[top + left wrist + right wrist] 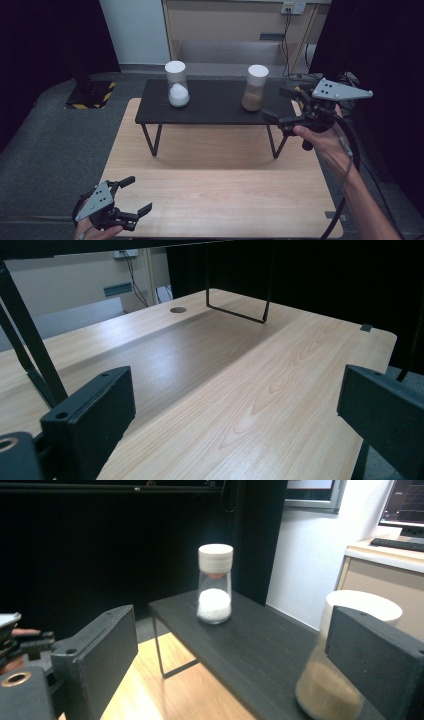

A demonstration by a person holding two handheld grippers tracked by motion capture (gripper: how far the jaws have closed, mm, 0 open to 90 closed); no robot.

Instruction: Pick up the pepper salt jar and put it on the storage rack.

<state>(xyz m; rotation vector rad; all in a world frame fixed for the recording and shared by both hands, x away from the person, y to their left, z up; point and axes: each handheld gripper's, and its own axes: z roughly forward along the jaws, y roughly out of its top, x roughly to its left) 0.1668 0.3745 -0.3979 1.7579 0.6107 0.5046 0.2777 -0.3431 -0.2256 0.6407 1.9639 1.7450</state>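
Right gripper [280, 107] open beside the clear glass jar of brown powder with a white lid [255, 88], at the right of the low black shelf [210, 112].

In the right gripper view the brown jar [332, 680] sits at the lower right, blurred, partly hidden by one black jaw and cut off by the frame's lower edge; whether a jaw touches it cannot be told. The clear jar of white powder [177, 84] stands well apart toward the shelf's left. The left gripper [131, 196], jaws spread and holding nothing, hangs over the pale wooden table [220, 195] at lower left, its hand cropped.
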